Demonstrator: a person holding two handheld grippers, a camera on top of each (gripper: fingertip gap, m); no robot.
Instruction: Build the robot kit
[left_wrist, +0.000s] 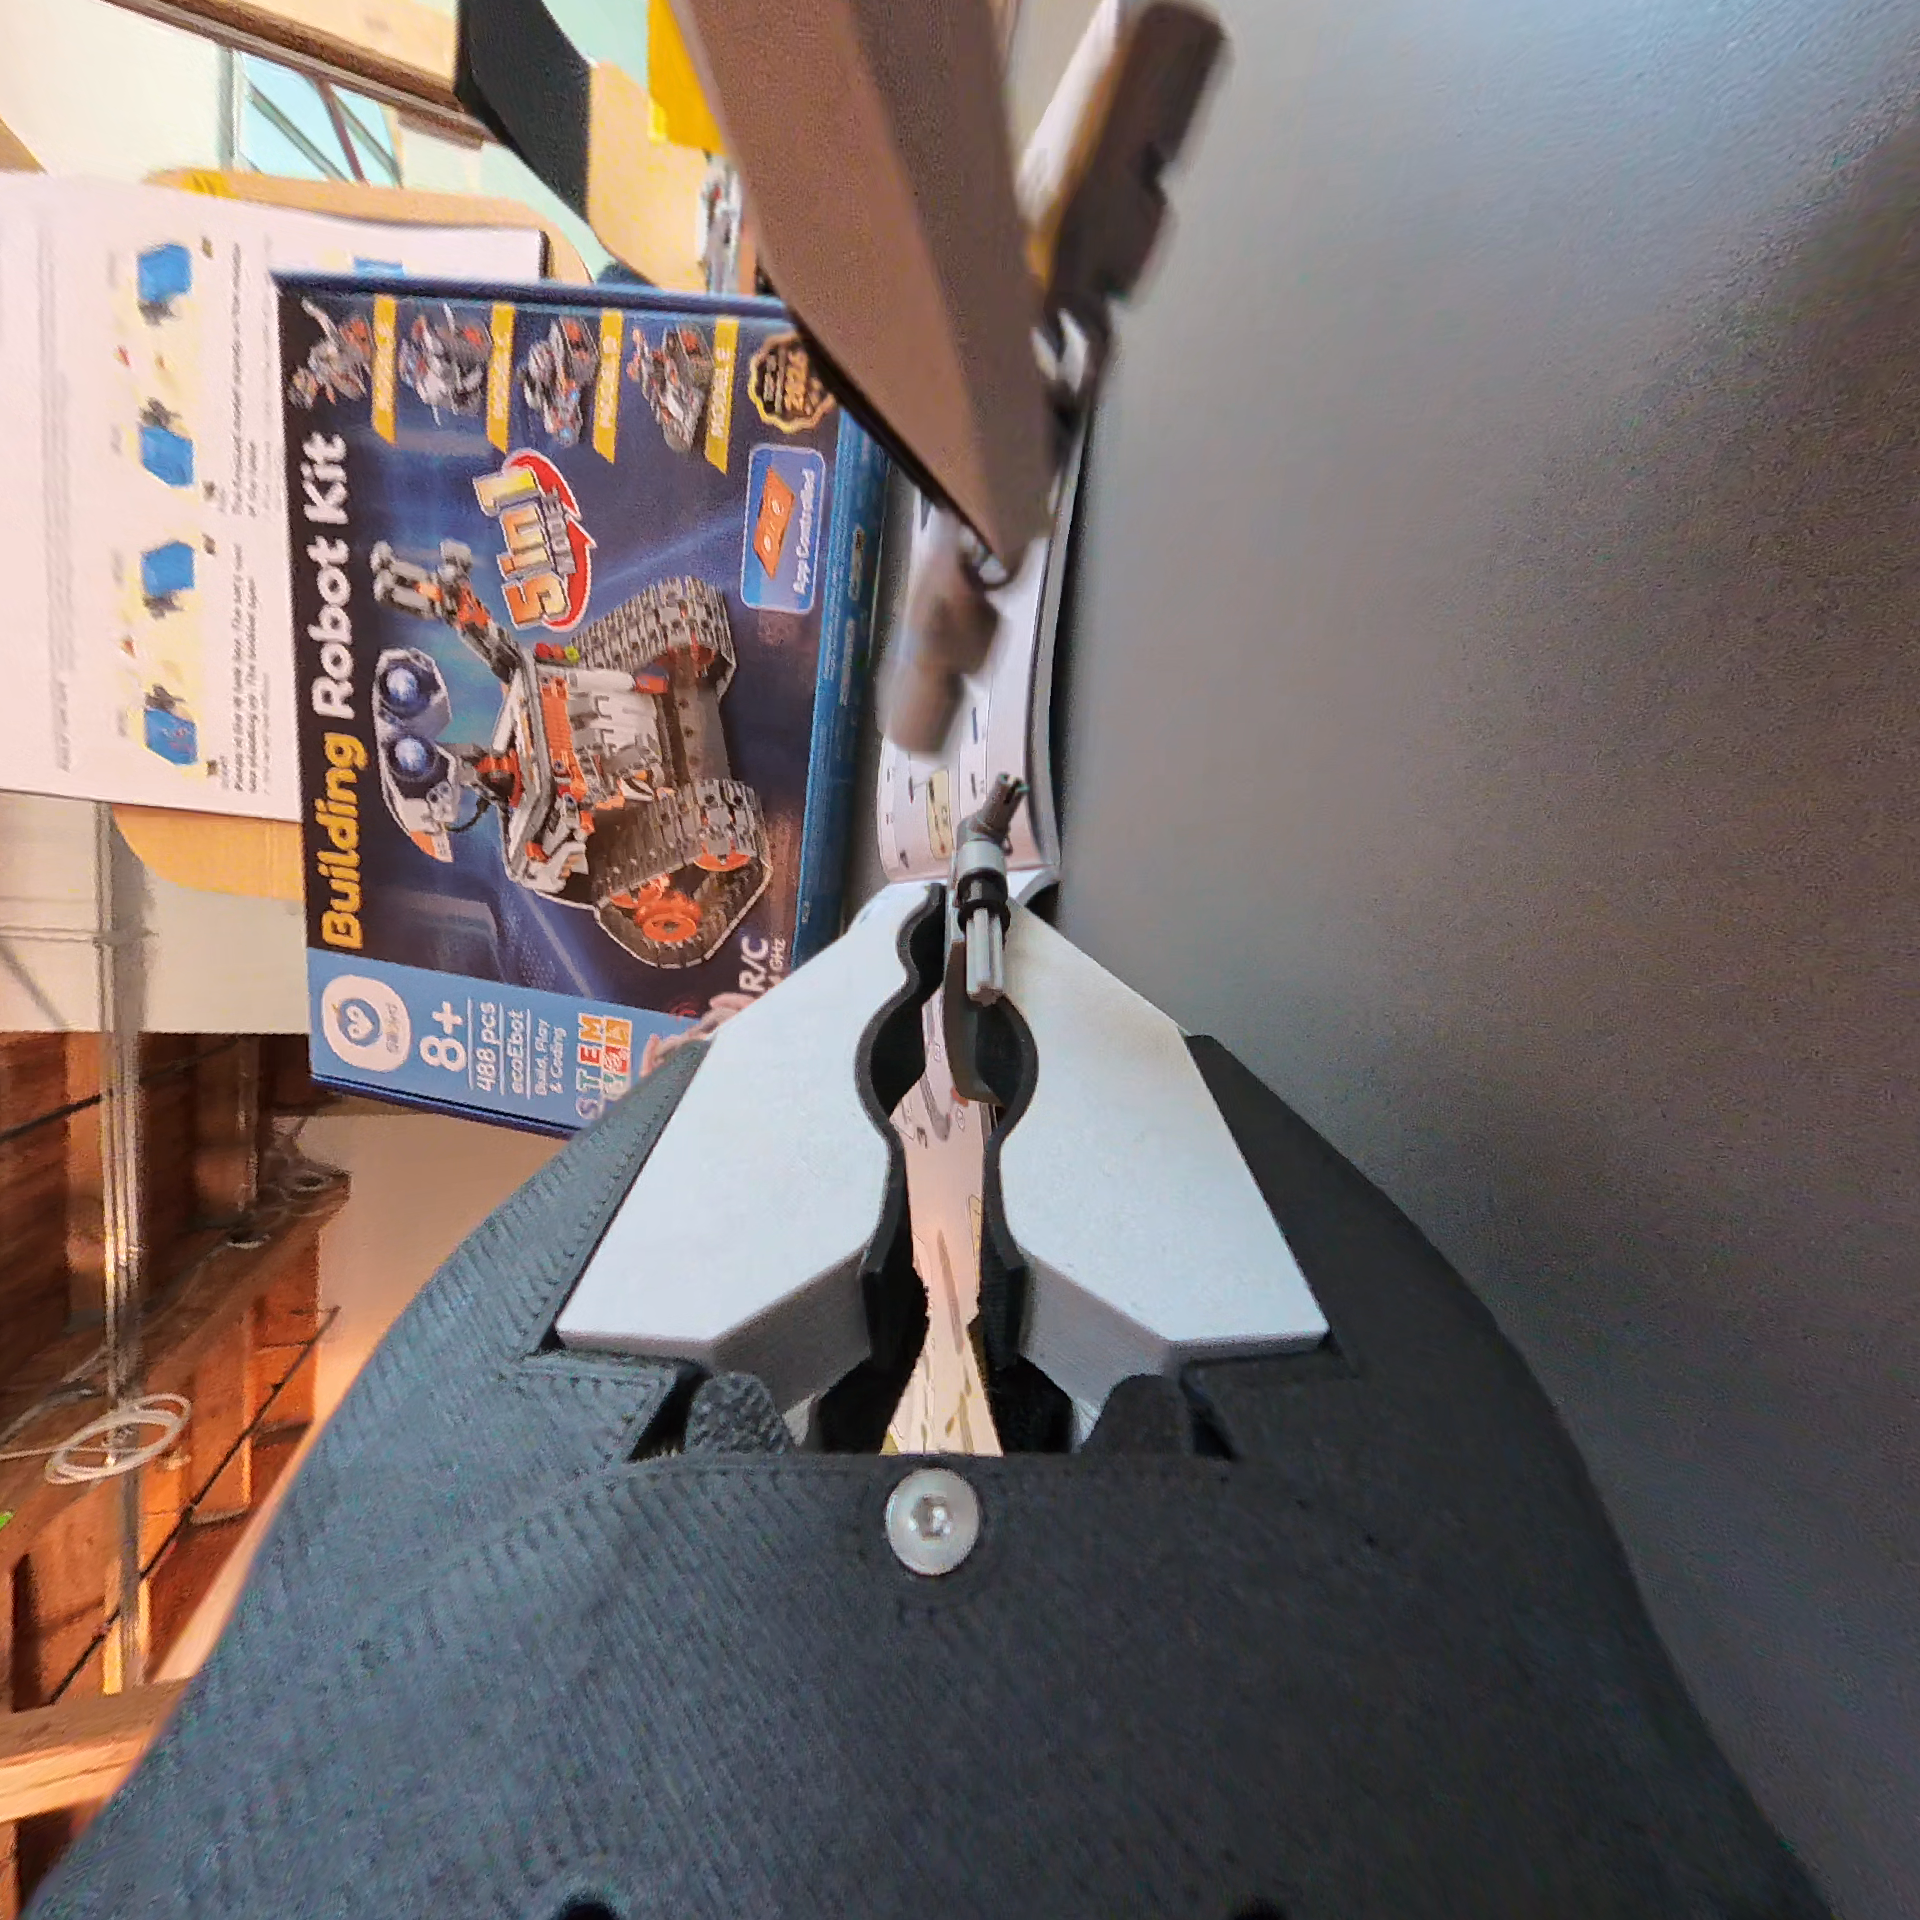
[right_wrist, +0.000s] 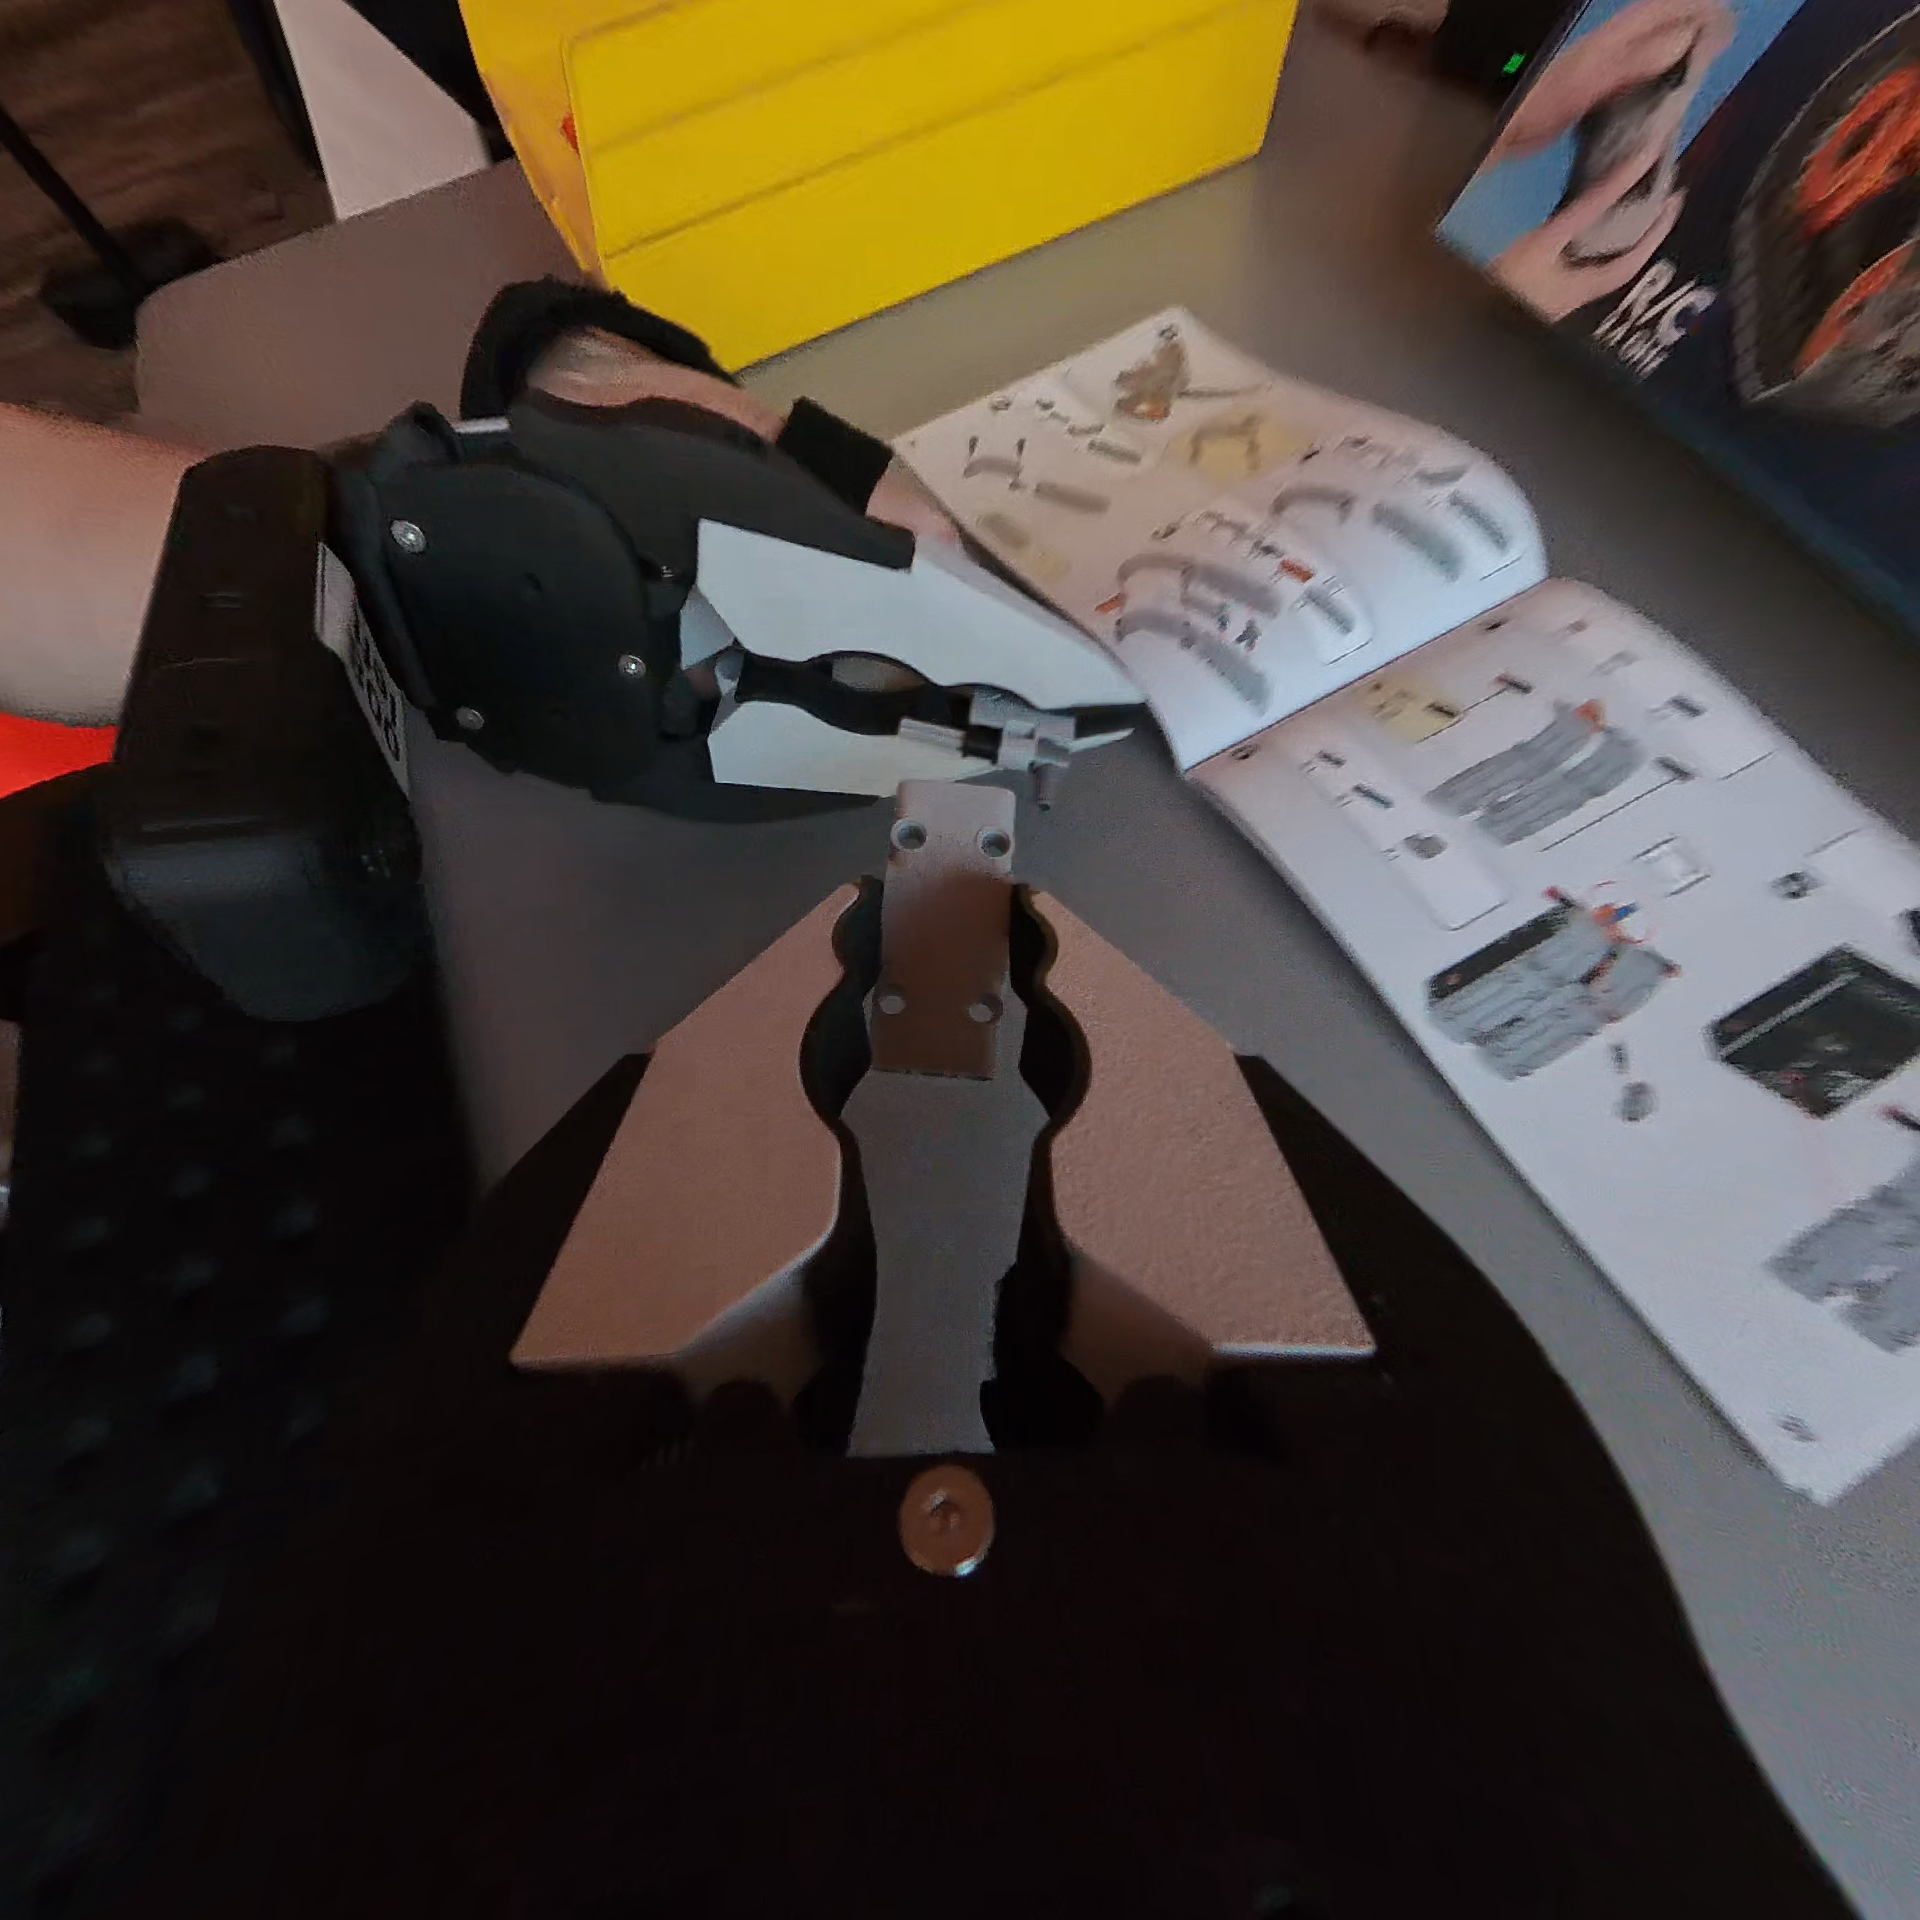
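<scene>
My left gripper (left_wrist: 971, 914) is shut on a small grey pin-and-connector piece (left_wrist: 982, 920) whose tip sticks out past the fingertips. In the right wrist view this gripper (right_wrist: 1081, 722) lies sideways in a gloved hand (right_wrist: 623, 364), with the same piece (right_wrist: 1003, 738) in its jaws. My right gripper (right_wrist: 943, 904) is shut on a flat grey block with round holes (right_wrist: 945, 935), held just below the left gripper's tips. In the left wrist view the right gripper (left_wrist: 992, 556) comes in from the top, blurred, with the grey block (left_wrist: 935, 665) at its tip.
An open instruction booklet (right_wrist: 1558, 831) lies on the grey table (right_wrist: 1299, 239), right of both grippers. A yellow bin (right_wrist: 883, 135) stands at the back. A blue robot kit box (left_wrist: 561, 675) stands beyond the booklet; it also shows at the far right (right_wrist: 1766, 208). The grippers' ends are close to 8 cm from one another.
</scene>
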